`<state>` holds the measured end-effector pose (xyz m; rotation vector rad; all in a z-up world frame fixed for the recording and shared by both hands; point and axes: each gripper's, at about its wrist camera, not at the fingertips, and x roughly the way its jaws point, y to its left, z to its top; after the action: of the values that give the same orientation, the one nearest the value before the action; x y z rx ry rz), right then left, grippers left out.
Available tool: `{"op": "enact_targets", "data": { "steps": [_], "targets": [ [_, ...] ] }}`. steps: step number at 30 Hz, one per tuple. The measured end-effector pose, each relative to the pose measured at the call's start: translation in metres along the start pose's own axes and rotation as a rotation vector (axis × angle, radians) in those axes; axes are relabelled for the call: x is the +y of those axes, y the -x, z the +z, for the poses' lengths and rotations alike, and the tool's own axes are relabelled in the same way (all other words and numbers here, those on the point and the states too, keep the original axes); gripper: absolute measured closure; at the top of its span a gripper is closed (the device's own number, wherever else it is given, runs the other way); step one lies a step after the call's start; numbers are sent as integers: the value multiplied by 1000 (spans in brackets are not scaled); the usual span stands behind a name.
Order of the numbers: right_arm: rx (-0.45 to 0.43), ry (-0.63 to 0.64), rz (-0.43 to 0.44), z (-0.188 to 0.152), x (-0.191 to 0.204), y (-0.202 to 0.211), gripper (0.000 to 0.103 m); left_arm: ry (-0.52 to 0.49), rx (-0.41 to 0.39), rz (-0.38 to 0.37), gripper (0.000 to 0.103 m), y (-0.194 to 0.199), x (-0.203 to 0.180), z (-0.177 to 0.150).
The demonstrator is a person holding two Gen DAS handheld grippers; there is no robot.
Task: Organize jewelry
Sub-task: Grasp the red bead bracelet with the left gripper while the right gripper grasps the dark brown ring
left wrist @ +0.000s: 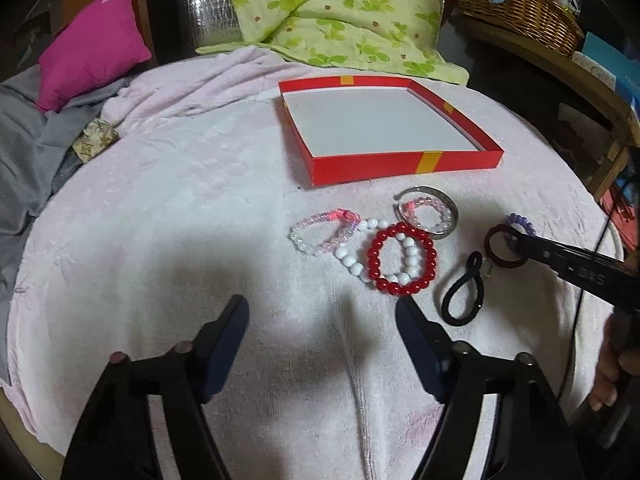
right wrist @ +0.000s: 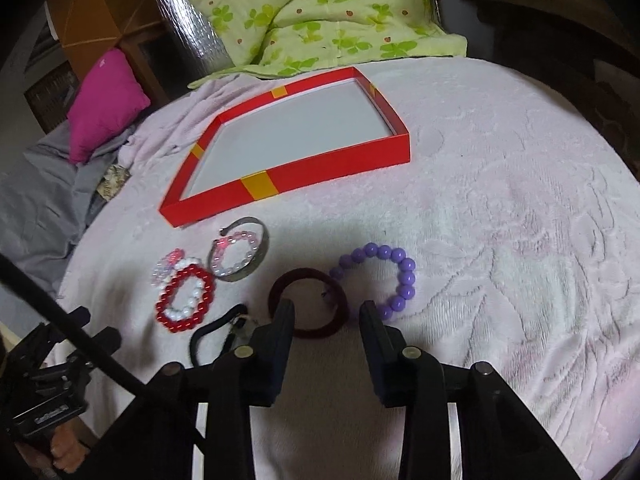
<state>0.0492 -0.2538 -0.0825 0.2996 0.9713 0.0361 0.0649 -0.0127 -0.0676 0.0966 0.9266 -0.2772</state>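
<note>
A shallow red box with a white inside lies on the pale towel. In front of it lie a red bead bracelet over a white bead one, a pink and clear one, a silver bangle, a black hair tie and a purple bead bracelet. My right gripper is open, its fingers straddling the near part of a dark red hair tie. My left gripper is open over bare towel, just short of the red bracelet.
A green leaf-print quilt lies behind the box. A pink cushion and grey cloth sit at the left. A wicker basket stands at the back right. A person's hand holds the right gripper.
</note>
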Motion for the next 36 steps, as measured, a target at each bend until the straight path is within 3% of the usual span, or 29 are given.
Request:
{"op": "enact_targets", "data": {
  "steps": [4,9,11,13,16,20,25,36],
  "targets": [
    [0,8,6,4,0,-6,94,19,6,-55,35,-3,2,3],
    [-53,31,3,2,4,12,96,25,13,-128,36,-12,-2,14],
    [-70,24,15,2,2,19,96,20,27,-165,45,-19,-7,19],
    [-78,9,23,2,-1,24,96,18,54,-190,60,-30,-10,22],
    [-82,-29,44,3,-10,29,96,22,90,-210,72,-46,-15,27],
    [-78,-41,52,3,-13,30,96,13,86,-245,76,-53,-21,33],
    [-77,-43,62,2,-14,31,96,11,111,-257,89,-62,-24,33],
    [-75,-56,68,1,-16,31,96,-10,109,-230,86,-68,-30,33]
  ]
}}
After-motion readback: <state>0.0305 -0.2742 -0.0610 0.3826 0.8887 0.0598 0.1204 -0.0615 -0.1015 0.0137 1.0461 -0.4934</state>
